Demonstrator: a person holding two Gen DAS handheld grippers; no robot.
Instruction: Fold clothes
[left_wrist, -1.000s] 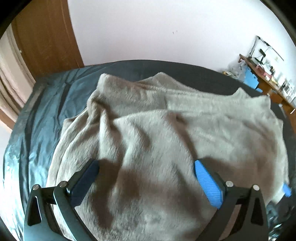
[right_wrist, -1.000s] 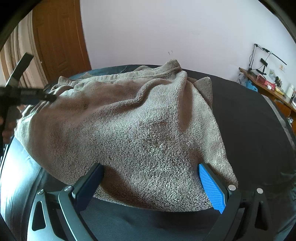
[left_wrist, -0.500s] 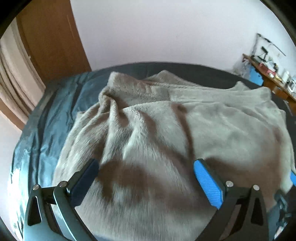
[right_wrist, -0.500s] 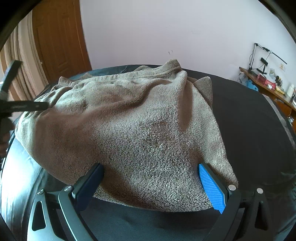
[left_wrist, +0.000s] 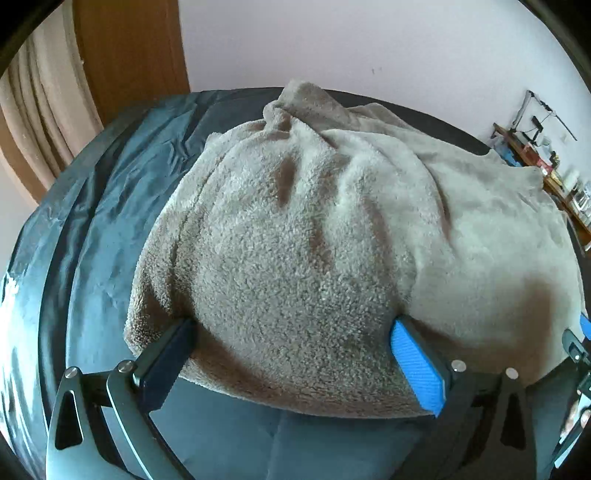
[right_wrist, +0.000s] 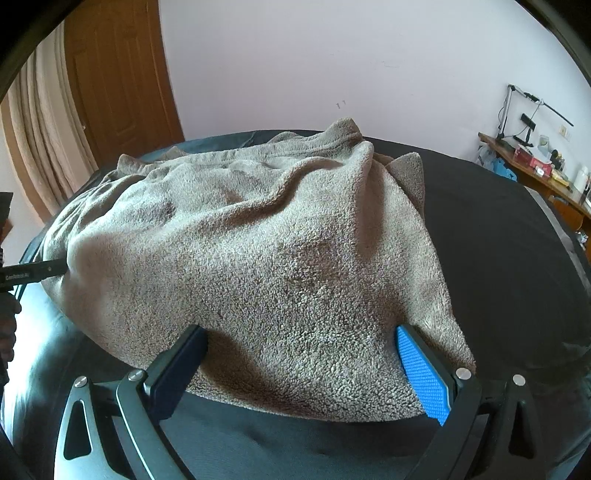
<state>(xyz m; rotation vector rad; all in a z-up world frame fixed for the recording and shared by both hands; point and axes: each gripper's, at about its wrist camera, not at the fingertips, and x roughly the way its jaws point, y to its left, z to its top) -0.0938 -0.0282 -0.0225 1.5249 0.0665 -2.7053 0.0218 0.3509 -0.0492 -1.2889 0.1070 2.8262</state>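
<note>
A grey fleece garment (left_wrist: 314, 240) lies rumpled and spread on a dark bed cover (left_wrist: 92, 229); it also shows in the right wrist view (right_wrist: 258, 266). My left gripper (left_wrist: 291, 332) is open, its jaws wide apart over the garment's near left hem, empty. My right gripper (right_wrist: 301, 339) is open and empty over the near right hem. The left gripper also shows at the left edge of the right wrist view (right_wrist: 33, 273), touching the cloth's side.
The bed's dark cover (right_wrist: 498, 258) lies bare to the right of the garment. A wooden door (right_wrist: 118, 85) and beige curtain (right_wrist: 33, 147) stand at the back left. A cluttered desk (right_wrist: 535, 173) stands at the right wall.
My left gripper has moved back and down toward the garment's near hem, which now shows under its jaws. My right gripper has barely moved.
</note>
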